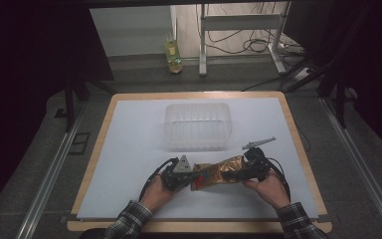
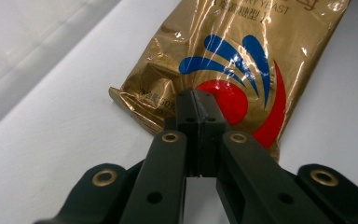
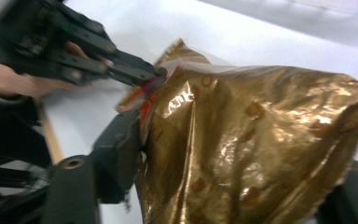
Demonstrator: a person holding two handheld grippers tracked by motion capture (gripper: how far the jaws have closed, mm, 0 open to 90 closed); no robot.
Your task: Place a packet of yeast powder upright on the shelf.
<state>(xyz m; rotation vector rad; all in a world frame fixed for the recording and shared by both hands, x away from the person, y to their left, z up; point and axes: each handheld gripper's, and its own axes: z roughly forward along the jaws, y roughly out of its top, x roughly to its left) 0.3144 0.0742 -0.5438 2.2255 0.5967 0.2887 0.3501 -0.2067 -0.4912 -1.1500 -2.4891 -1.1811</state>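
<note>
The left gripper (image 2: pixel 196 100) is clamped tight on one end of the gold foil packet (image 1: pixel 219 172). The right gripper (image 1: pixel 255 164) straddles the opposite end, its jaws around the foil; whether they press it I cannot tell. The packet spans between them, well short of the clear tub (image 1: pixel 197 125) beyond, so the carrying remains.

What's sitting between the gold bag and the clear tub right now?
Nothing: in the high view, only bare white table sheet separates the gold bag from the clear tub. A small grey tool lies off to the tub's right.
</note>
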